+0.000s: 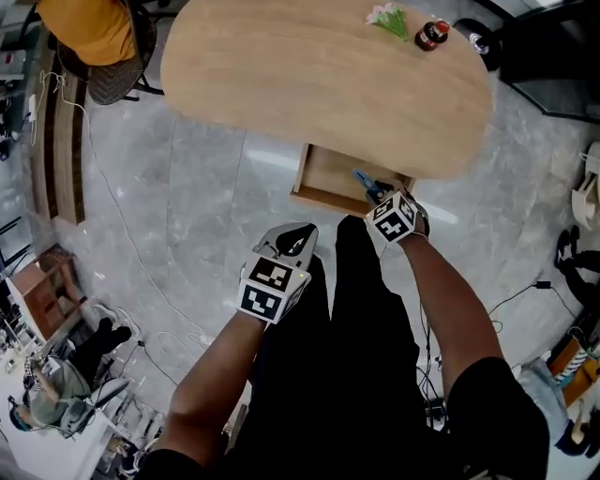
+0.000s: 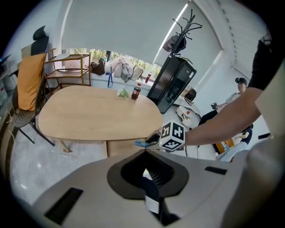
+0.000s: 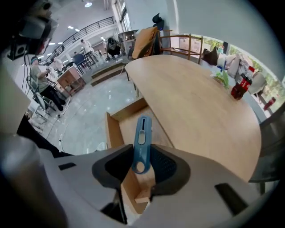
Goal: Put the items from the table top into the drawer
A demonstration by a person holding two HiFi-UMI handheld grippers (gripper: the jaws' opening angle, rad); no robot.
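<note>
Head view first: desk (image 1: 319,84), with open drawer (image 1: 328,178) projecting from under its near edge. Right gripper (image 1: 380,195) poised over drawer, jaws pinching blue cutter (image 3: 142,142) near its looped end. Left gripper (image 1: 292,242) held back, jaws pressed together, empty. Bottle (image 1: 432,35) and green bundle (image 1: 389,19) still on desk's far end. Recommended: lower cutter inside drawer walls, clear of desk edge; lay flat, then release.

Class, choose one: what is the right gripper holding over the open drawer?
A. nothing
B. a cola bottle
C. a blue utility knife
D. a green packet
C: the right gripper is clamped on the blue utility knife above the drawer.
</note>
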